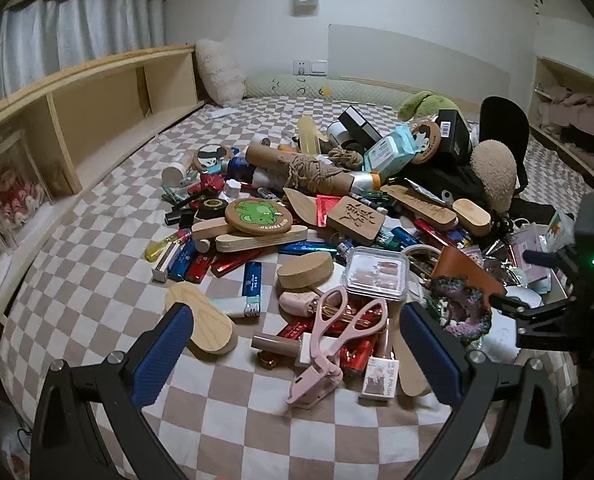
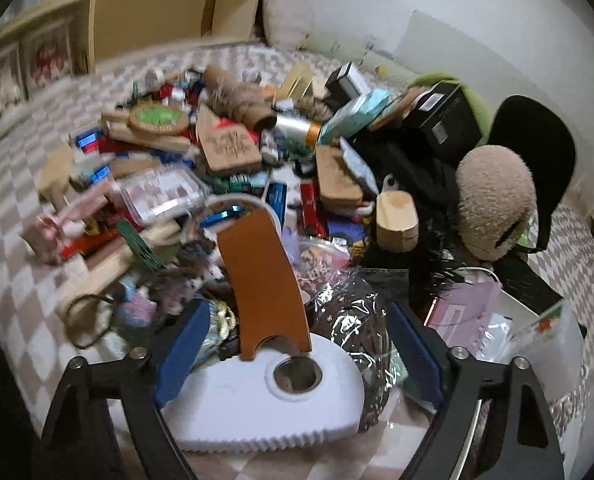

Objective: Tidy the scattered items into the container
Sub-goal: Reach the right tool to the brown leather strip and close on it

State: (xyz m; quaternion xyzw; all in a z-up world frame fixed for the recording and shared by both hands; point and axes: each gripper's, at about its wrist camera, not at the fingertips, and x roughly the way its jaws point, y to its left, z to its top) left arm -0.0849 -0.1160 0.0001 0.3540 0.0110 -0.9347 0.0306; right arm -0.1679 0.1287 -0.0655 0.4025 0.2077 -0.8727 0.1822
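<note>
"GEL POLISH" box [image 1: 378, 381], then "BEST FRIEND" coaster [image 1: 255, 215]

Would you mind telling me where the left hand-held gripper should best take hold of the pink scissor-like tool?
Probably across the pink tool's narrow neck below the two loops, coming from above. There it is slimmest and lies flat on the pile, and the open left hand-held gripper already straddles it.
</note>
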